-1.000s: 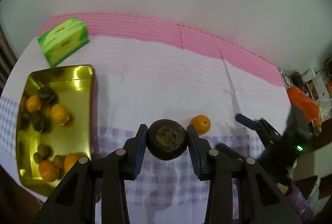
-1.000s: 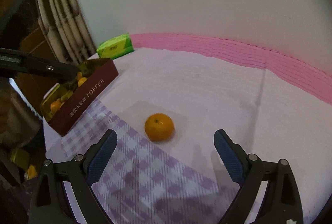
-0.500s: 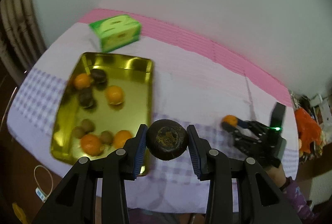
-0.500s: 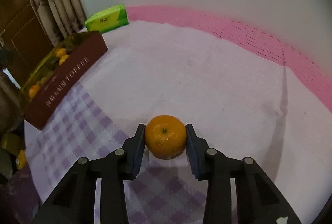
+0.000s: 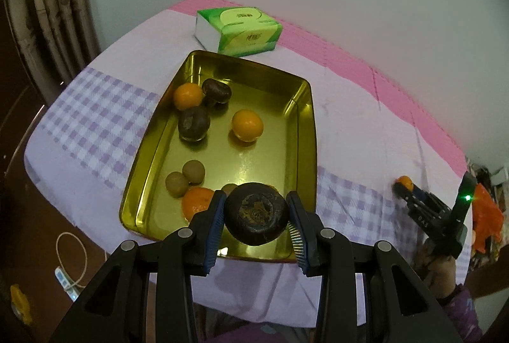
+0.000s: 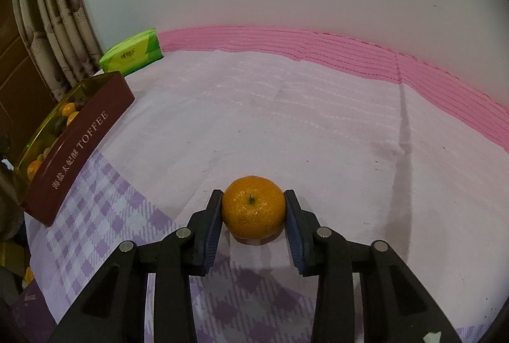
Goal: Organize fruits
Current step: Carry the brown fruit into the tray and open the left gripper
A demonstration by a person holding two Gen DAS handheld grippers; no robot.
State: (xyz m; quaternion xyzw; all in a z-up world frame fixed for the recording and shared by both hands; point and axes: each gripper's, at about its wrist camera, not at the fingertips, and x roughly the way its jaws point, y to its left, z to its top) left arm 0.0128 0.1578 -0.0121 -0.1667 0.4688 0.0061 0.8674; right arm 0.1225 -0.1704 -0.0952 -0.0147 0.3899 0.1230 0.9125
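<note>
In the gold metal tray point(image 5: 303, 126), the left gripper point(image 5: 256, 217) and the dark brown round fruit with a rough, pale-flecked end point(image 5: 256, 217) that it carries hide part of the near end: one orange mandarin point(image 5: 195, 201) shows only half, and a small brownish piece just behind the held fruit is too covered to name. From the right wrist the same tray point(image 6: 79, 133) is seen edge-on behind its maroon wall printed "TOFFEE", so we make out only slivers of orange and dark fruit inside. We see the left gripper clamped tight on the dark fruit, held above the tray's near end, both blue pads point(image 5: 213, 223) pressed against its sides. The right gripper point(image 6: 253, 211) is closed on a glossy, dimpled orange mandarin with a small green stem point(image 6: 253, 211), its pads touching both flanks while the fruit sits on the counter point(image 6: 286, 126) under a pink, white and lilac-checked cloth. Only the left view lays the tray open: two other mandarins, two dark fruits, two small tan round ones. It also shows the right gripper point(image 5: 401, 186) far off at the counter's edge, and a green tissue box point(image 5: 240, 29) beyond the tray.
</note>
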